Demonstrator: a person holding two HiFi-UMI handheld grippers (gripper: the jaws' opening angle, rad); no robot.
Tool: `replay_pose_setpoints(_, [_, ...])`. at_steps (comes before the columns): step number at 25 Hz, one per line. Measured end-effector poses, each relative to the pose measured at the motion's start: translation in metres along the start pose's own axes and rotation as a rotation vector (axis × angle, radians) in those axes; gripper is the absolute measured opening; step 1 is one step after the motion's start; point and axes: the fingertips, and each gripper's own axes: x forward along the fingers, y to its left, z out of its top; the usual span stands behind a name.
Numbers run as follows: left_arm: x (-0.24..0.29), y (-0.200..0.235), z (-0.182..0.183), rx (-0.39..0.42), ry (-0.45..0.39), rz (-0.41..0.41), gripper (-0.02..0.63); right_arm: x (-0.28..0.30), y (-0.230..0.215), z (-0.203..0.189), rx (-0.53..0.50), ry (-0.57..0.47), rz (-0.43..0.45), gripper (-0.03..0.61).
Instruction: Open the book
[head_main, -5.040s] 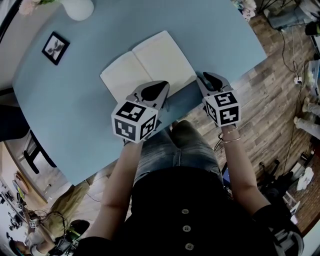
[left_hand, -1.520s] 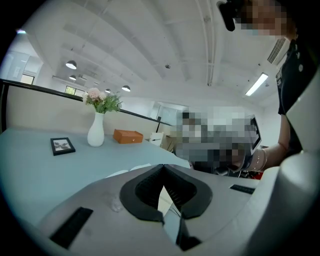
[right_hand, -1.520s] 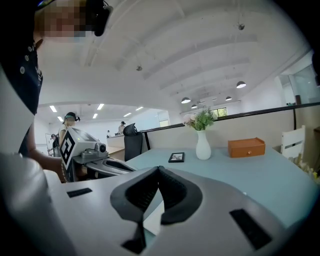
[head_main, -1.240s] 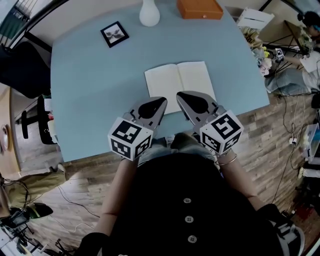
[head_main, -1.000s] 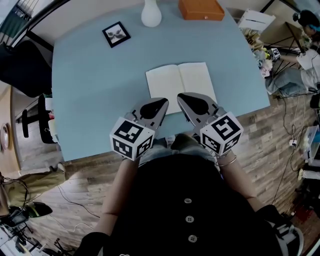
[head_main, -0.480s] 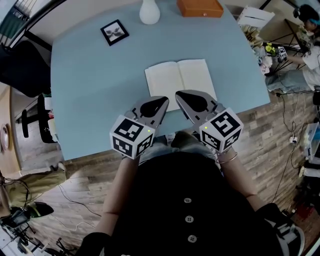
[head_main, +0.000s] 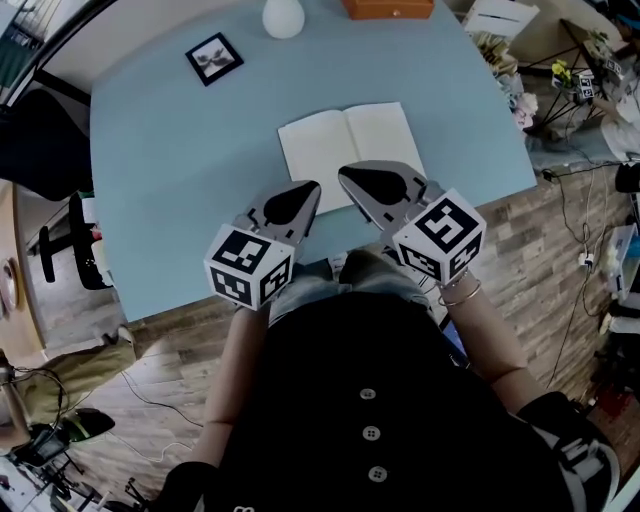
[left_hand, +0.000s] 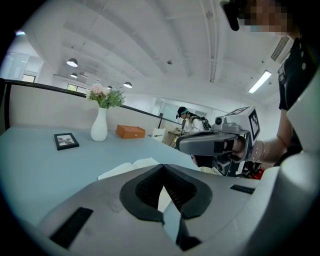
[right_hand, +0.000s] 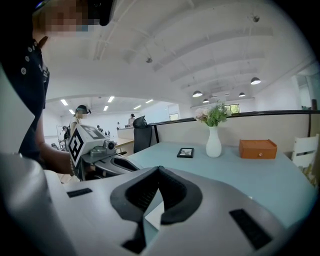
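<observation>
The book (head_main: 345, 150) lies open on the blue table (head_main: 170, 200), showing two blank cream pages. My left gripper (head_main: 308, 187) is shut and empty, hovering over the book's near left edge. My right gripper (head_main: 345, 175) is also shut and empty, with its tip over the near edge by the spine. The two tips point towards each other, a short gap apart. In the left gripper view the book (left_hand: 131, 167) lies just beyond the shut left gripper (left_hand: 162, 167). In the right gripper view only a white sliver of page shows behind the shut right gripper (right_hand: 159, 170).
A white vase (head_main: 283, 17), a small framed picture (head_main: 213, 58) and an orange box (head_main: 388, 8) stand along the table's far side. The table's near edge runs just under my grippers. Wooden floor, cables and a black chair (head_main: 40, 130) surround the table.
Five seconds ago my grippers sat apart at the book's near corners; now their tips are close together. Over the last second only the head view shifted slightly.
</observation>
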Motion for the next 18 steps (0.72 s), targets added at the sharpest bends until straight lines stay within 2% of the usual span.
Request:
replay_pose_setpoints(7, [0.000,0.003,0.000,-0.006,-0.003,0.002,0.011,-0.002,0.007,-0.001,-0.095,0.072,0.077,0.002])
replay_pose_setpoints(18, [0.001,0.005,0.002,-0.013,-0.005,-0.004,0.011,0.000,0.010,-0.003,-0.077,0.089,0.109,0.002])
